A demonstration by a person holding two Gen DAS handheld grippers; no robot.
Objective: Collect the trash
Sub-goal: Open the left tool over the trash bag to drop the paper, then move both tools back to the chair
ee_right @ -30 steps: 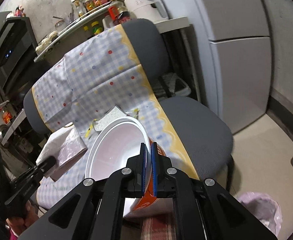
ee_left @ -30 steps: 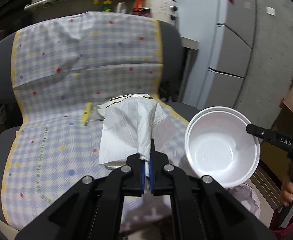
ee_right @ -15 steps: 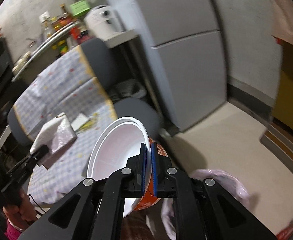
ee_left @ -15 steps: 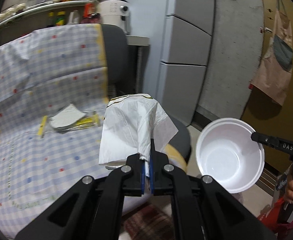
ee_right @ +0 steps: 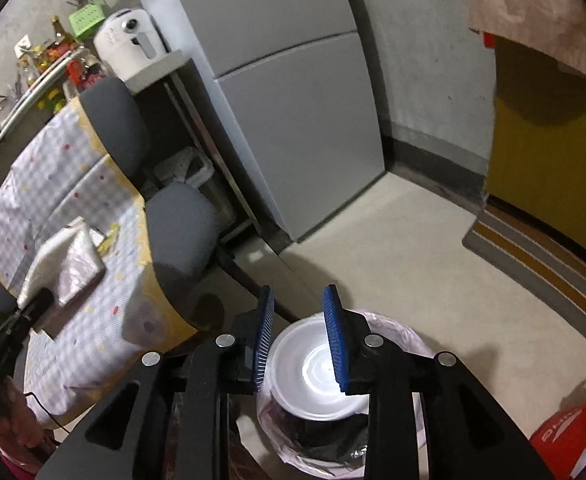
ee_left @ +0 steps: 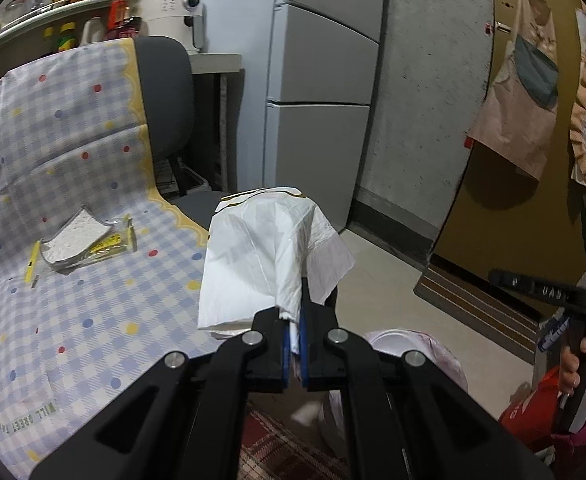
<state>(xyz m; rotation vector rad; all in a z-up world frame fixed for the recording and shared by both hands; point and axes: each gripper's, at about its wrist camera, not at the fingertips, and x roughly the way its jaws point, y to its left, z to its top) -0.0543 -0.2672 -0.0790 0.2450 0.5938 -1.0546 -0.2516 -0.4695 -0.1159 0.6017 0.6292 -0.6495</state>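
My left gripper (ee_left: 295,344) is shut on a white crumpled wrapper (ee_left: 265,256) and holds it up beside the chair's front edge; the wrapper also shows in the right wrist view (ee_right: 63,266). My right gripper (ee_right: 299,336) is open and empty, directly above the pink-lined trash bin (ee_right: 417,340). The white foam bowl (ee_right: 313,372) lies inside the bin, just below the blue fingertips (ee_right: 333,332). More trash lies on the chair's checked cover (ee_left: 73,300): a clear wrapper with white paper (ee_left: 81,244) and a yellow strip (ee_left: 31,262).
The grey office chair (ee_right: 181,224) stands left of the bin. A grey fridge (ee_right: 293,100) and a shelf with a white appliance (ee_left: 173,12) stand behind. A striped doormat (ee_right: 541,256) and a red bag (ee_right: 569,436) are on the floor at right.
My right gripper swung over the bin, opened and let go of the foam bowl, which now lies in the bin. My left gripper moved right with the wrapper still held.
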